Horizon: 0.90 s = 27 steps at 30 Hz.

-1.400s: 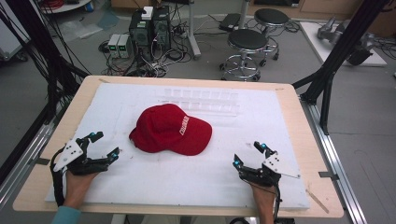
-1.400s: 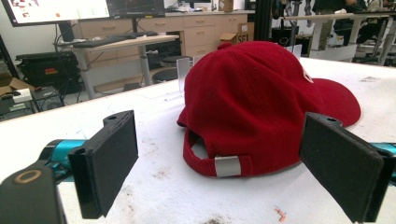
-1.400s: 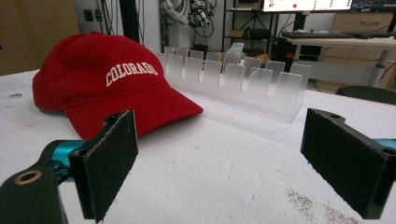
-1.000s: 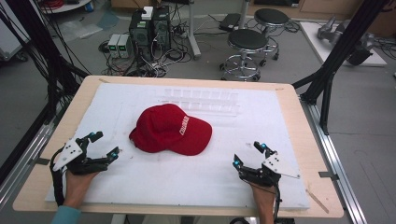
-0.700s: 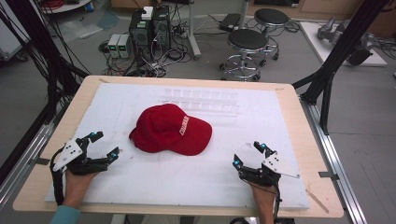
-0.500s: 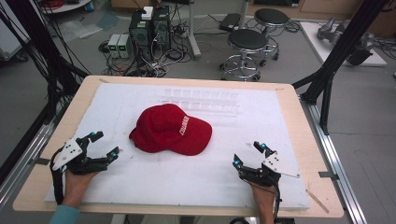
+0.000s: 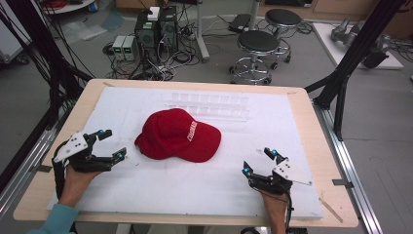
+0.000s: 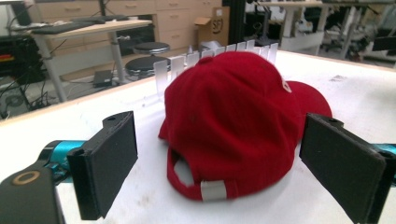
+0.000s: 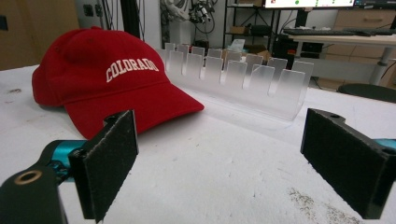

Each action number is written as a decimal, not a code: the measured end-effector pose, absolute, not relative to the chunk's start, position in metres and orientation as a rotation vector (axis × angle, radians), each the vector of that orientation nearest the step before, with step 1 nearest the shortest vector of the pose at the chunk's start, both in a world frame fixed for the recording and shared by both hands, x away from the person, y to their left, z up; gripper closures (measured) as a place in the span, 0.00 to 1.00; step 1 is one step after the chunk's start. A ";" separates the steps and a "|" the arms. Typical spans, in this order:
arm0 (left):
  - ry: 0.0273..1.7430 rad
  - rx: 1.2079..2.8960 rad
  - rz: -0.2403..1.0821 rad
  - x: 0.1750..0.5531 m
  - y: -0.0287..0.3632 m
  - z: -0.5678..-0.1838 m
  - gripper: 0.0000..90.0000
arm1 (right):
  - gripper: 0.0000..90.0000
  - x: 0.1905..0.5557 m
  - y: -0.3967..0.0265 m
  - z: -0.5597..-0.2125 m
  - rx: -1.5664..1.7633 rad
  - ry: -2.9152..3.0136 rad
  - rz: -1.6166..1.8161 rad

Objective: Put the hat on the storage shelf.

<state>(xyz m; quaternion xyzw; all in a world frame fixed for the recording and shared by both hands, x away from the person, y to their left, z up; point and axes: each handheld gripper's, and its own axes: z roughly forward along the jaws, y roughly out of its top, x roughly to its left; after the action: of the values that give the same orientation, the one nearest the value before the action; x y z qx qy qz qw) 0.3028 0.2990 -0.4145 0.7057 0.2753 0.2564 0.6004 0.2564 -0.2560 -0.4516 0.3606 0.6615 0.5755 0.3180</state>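
A red baseball cap (image 7: 178, 135) with white lettering lies on the white mat, near the middle of the table. My left gripper (image 7: 112, 144) hovers to the left of it, open, with nothing between its pads. In the left gripper view the cap's back strap (image 8: 212, 189) faces the open jaws, a short way off. My right gripper (image 7: 257, 161) stands open near the front right of the mat, well apart from the cap. The right gripper view shows the cap's brim (image 9: 135, 109) at the upper left, beyond the empty jaws.
A clear plastic slotted rack (image 7: 209, 103) lies on the mat behind the cap. The white mat (image 7: 195, 190) covers most of the wooden table (image 7: 311, 126). Black frame posts (image 7: 348, 68) rise at the table's sides. Stools (image 7: 260, 46) and computer boxes (image 7: 156, 29) stand on the floor beyond.
My left gripper has lifted a little off the mat, still open. The right gripper and the cap have kept still.
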 end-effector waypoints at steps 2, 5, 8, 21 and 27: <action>0.629 1.644 0.602 0.306 0.297 -0.409 0.13 | 0.11 0.256 -0.256 -0.452 0.948 1.741 1.514; 0.612 1.665 0.587 0.314 0.292 -0.395 0.13 | 0.11 0.256 -0.256 -0.452 0.948 1.741 1.515; 0.593 1.685 0.534 0.325 0.288 -0.381 0.13 | 0.11 0.256 -0.256 -0.452 0.949 1.741 1.517; 0.585 1.818 0.399 0.374 0.265 -0.358 0.12 | 0.11 0.256 -0.256 -0.452 0.957 1.743 1.521; 0.591 1.865 0.354 0.394 0.256 -0.353 0.13 | 0.11 0.256 -0.256 -0.452 0.955 1.743 1.520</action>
<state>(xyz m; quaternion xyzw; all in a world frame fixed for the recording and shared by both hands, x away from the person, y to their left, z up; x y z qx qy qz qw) 0.3939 0.2556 -0.3529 0.7862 0.2494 0.1492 0.5454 0.2562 -0.2561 -0.4517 0.3624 0.6613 0.5767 0.3143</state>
